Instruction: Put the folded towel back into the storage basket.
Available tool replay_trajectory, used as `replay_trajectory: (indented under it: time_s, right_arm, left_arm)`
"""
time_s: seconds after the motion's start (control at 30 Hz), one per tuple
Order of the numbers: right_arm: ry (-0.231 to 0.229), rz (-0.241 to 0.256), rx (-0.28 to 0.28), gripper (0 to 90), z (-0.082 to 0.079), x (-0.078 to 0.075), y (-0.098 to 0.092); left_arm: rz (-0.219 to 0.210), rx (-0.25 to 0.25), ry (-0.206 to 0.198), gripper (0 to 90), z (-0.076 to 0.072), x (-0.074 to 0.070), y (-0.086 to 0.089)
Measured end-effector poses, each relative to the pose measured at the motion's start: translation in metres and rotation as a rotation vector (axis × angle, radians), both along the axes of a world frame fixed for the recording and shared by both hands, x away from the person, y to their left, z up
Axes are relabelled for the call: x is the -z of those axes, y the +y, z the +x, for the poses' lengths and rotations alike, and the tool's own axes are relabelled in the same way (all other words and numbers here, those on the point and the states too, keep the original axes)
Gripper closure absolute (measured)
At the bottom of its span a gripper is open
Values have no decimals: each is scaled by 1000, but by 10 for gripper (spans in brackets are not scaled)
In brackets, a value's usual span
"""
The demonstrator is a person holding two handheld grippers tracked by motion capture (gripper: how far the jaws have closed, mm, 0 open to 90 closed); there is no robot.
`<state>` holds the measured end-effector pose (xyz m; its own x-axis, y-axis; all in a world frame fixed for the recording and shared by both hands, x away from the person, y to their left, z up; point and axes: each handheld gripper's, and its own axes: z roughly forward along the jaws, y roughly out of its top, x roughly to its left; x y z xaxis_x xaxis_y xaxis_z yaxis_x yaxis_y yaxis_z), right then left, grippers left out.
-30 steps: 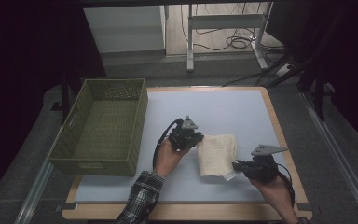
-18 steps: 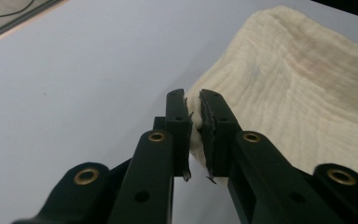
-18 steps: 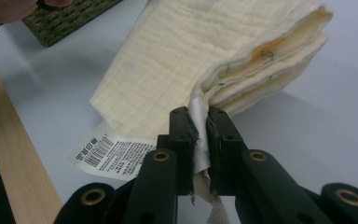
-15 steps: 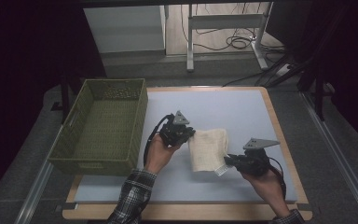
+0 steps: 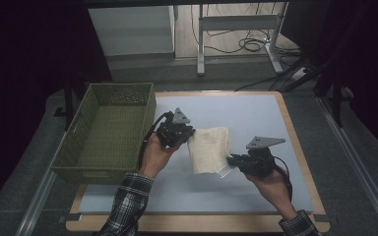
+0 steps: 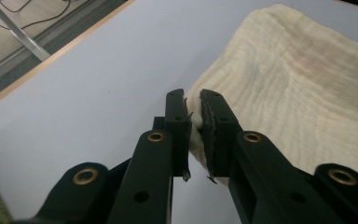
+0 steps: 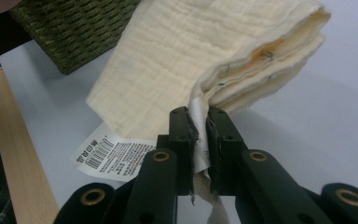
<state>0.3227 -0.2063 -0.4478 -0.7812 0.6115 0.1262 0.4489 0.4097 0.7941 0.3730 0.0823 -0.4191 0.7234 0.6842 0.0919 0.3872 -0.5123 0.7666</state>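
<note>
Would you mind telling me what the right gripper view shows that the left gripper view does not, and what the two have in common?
Right gripper view alone: the folded cloth's layered edge, a white barcode label hanging below it, a corner of the green woven basket, and the table's wooden edge strip. The right tool is shut on the cloth near that label.

Left gripper view alone: a floor with cables and a metal leg beyond the table, and the left tool shut on the cloth's edge.

Shared: the cream cloth and the pale blue table top.
</note>
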Motion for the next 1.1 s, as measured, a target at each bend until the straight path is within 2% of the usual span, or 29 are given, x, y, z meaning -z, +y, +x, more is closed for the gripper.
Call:
replay_trajectory:
  time_s: [0.33, 0.43, 0.47, 0.73, 0.9, 1.1]
  right_arm:
    - [-6, 13, -24, 813, 8, -7, 22]
    - [-10, 12, -26, 813, 10, -9, 26]
    - [-14, 14, -29, 812, 11, -10, 31]
    - [-20, 23, -48, 812, 16, -14, 48]
    - [-27, 25, -65, 812, 20, -17, 65]
    - [-29, 34, -83, 812, 25, -22, 80]
  left_arm:
    - [24, -31, -19, 817, -1, -11, 23]
    - [15, -44, -24, 817, -2, -13, 27]
    - [31, -46, -27, 817, -3, -15, 33]
    - [32, -78, -32, 815, -6, -17, 51]
    - [57, -110, -54, 815, -9, -22, 69]
    - [59, -139, -65, 818, -10, -28, 86]
